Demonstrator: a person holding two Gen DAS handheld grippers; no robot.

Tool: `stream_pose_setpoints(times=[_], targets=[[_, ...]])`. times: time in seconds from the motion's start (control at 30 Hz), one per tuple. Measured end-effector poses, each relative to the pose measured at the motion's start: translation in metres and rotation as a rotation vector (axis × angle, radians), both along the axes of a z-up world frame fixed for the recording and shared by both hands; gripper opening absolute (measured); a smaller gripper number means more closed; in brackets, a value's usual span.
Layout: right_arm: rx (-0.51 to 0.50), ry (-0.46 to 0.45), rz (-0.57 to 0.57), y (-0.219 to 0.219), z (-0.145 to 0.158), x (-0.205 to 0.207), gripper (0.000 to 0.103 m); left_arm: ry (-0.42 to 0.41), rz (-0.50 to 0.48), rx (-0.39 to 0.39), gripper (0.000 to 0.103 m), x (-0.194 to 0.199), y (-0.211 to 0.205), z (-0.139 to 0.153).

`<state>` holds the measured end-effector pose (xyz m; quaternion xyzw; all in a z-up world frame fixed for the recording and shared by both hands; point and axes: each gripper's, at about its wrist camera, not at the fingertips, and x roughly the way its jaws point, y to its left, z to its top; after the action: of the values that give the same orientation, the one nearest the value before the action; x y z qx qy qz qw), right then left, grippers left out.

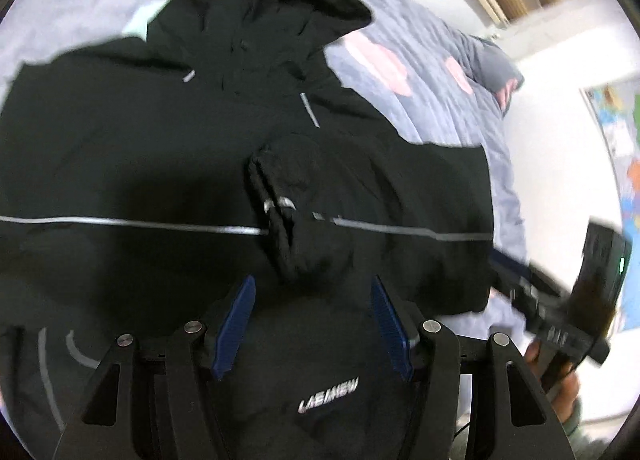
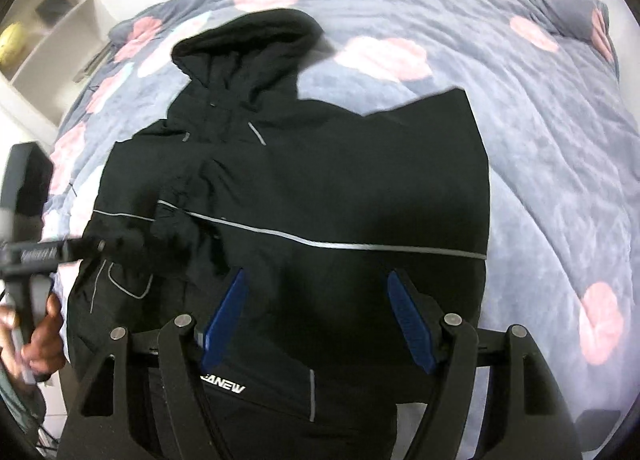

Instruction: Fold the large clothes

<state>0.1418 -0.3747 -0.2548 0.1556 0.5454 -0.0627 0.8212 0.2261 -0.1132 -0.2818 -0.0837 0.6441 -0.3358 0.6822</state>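
A large black hooded jacket (image 2: 320,188) with grey reflective stripes lies on the bed, hood toward the far side, both sleeves folded in over the body. It fills the left wrist view (image 1: 160,164), where a sleeve cuff (image 1: 288,196) lies across the middle. My left gripper (image 1: 312,324) is open and empty above the jacket's lower part. My right gripper (image 2: 320,320) is open and empty above the jacket's hem. The right gripper also shows at the right edge of the left wrist view (image 1: 560,300), and the left one at the left edge of the right wrist view (image 2: 40,252).
The jacket rests on a grey-blue quilt with pink spots (image 2: 540,140) that covers the bed. White shelves (image 2: 48,32) stand at the far left. A white wall with a coloured poster (image 1: 616,132) is at the right.
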Motion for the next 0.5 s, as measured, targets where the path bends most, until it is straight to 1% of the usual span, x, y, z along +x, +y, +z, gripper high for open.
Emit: stream_pose_setpoints(times=[0.1,0.17,0.23,0.37,0.43,0.47,0.5], targets=[[0.034,0.013,-0.021,-0.010,-0.010,-0.001,0.075,0.047,0.015,-0.023,0.062,0.015,-0.009,-0.019],[0.035,0.025,-0.025,-0.015,-0.016,0.002,0.075,0.078,0.004,0.002,0.062,0.022,-0.019,-0.032],[0.039,0.035,-0.027,-0.016,-0.020,0.006,0.075,0.093,-0.007,0.003,0.062,0.026,-0.027,-0.041],[0.043,0.056,-0.034,-0.019,-0.027,0.013,0.075,0.145,-0.012,-0.029,0.062,0.029,-0.040,-0.050],[0.041,0.061,-0.040,-0.019,-0.028,0.015,0.075,0.157,-0.014,-0.044,0.062,0.031,-0.043,-0.050],[0.043,0.063,-0.043,-0.019,-0.029,0.016,0.075,0.165,-0.018,-0.053,0.063,0.033,-0.045,-0.049],[0.045,0.065,-0.046,-0.019,-0.030,0.017,0.075,0.175,-0.019,-0.065,0.066,0.034,-0.044,-0.050]])
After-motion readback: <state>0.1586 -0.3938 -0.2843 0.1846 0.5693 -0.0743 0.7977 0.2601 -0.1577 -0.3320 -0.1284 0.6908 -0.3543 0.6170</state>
